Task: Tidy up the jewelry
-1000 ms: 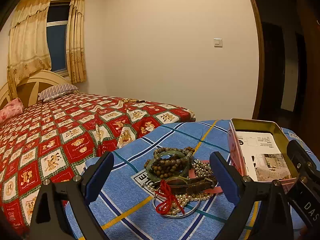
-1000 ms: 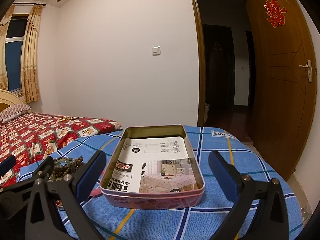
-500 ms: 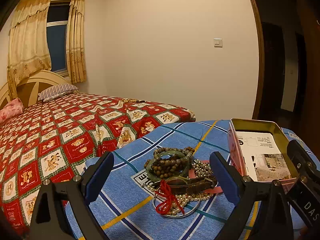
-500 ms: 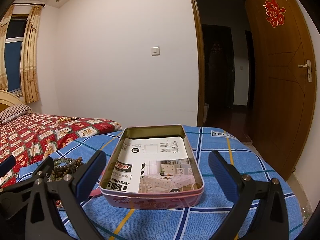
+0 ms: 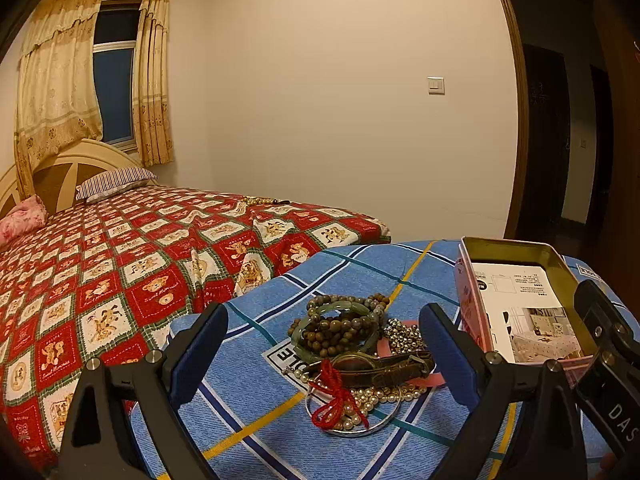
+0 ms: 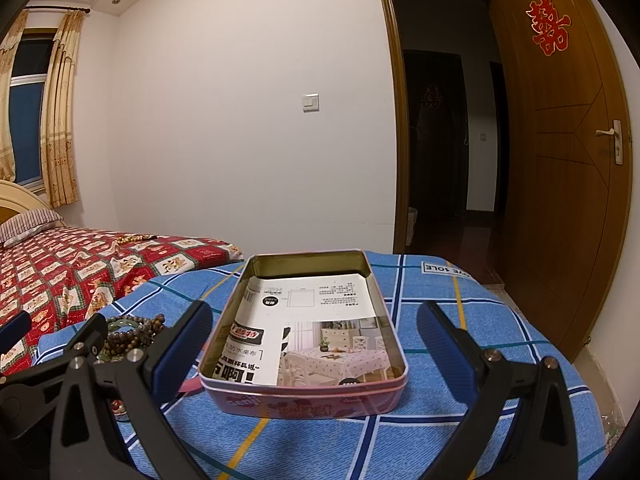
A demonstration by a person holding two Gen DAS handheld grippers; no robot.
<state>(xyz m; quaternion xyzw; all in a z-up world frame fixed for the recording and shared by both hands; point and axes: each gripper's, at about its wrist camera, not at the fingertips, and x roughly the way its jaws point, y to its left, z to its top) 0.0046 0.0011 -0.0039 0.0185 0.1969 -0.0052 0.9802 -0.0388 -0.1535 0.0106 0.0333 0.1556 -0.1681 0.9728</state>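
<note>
A: Where is the jewelry?

B: It lies in a heap (image 5: 352,356) on a worktop (image 5: 248,384) covered with a blue checked cloth. The heap holds a brown wooden bead bracelet (image 5: 336,330) tangled with a pale green bangle (image 5: 298,330), a brown leather-strap watch (image 5: 384,366), a string of pearls (image 5: 380,396) with a red cord (image 5: 334,394) knotted across it, a thin silver bangle (image 5: 384,420), and a cluster of small gold beads (image 5: 402,338).

A: And the box?

B: An open pink tin (image 6: 304,398) sits just to the right of the heap on the same cloth. A printed paper sheet (image 6: 316,320) lines its bottom; no jewelry shows inside.

A: What are the grippers doing?

B: The left hand-held gripper (image 5: 322,350) is released, its blue-padded jaws spread wide either side of the heap, touching nothing. The right hand-held gripper (image 6: 314,346) is also released, its jaws standing apart on either side of the tin's near end, gripping nothing.

A: What surrounds the worktop?

B: A bed (image 5: 120,264) with a red teddy-bear quilt stands to the left. Behind is a plain wall with a light switch (image 6: 311,102), and a wooden door (image 6: 560,184) stands open on the right.
</note>
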